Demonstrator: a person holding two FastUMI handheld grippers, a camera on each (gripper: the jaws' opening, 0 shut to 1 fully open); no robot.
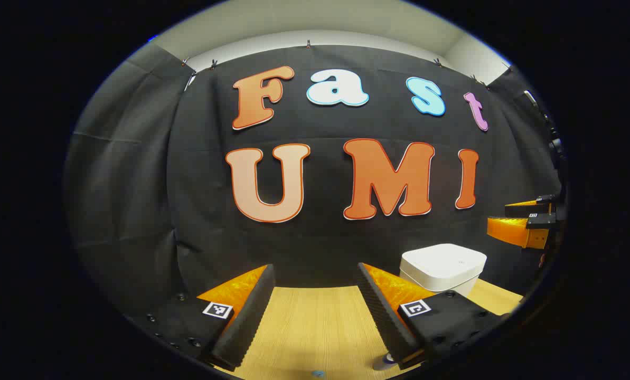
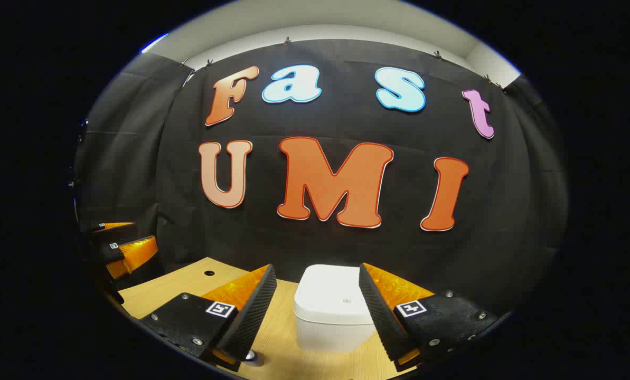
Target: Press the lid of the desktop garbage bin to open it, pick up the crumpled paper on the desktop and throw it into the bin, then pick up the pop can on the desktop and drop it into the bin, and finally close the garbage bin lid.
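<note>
The white desktop bin point(image 2: 336, 311) stands on the wooden table with its lid down. It sits straight ahead between the open fingers of my right gripper point(image 2: 317, 266), which holds nothing. In the left gripper view the bin point(image 1: 444, 266) lies ahead to the right, beyond the right finger. My left gripper point(image 1: 315, 266) is open and holds nothing, over bare table. A small silvery rounded thing point(image 1: 384, 362) peeks from under one finger at the lower edge; too little of it shows to name it. A similar bit point(image 2: 251, 357) shows in the right gripper view.
The wooden table point(image 1: 315, 327) runs back to the black cloth wall. A small round hole point(image 2: 209, 273) is in the tabletop at the left. The other gripper shows at the far right point(image 1: 526, 227) and at the far left point(image 2: 122, 248).
</note>
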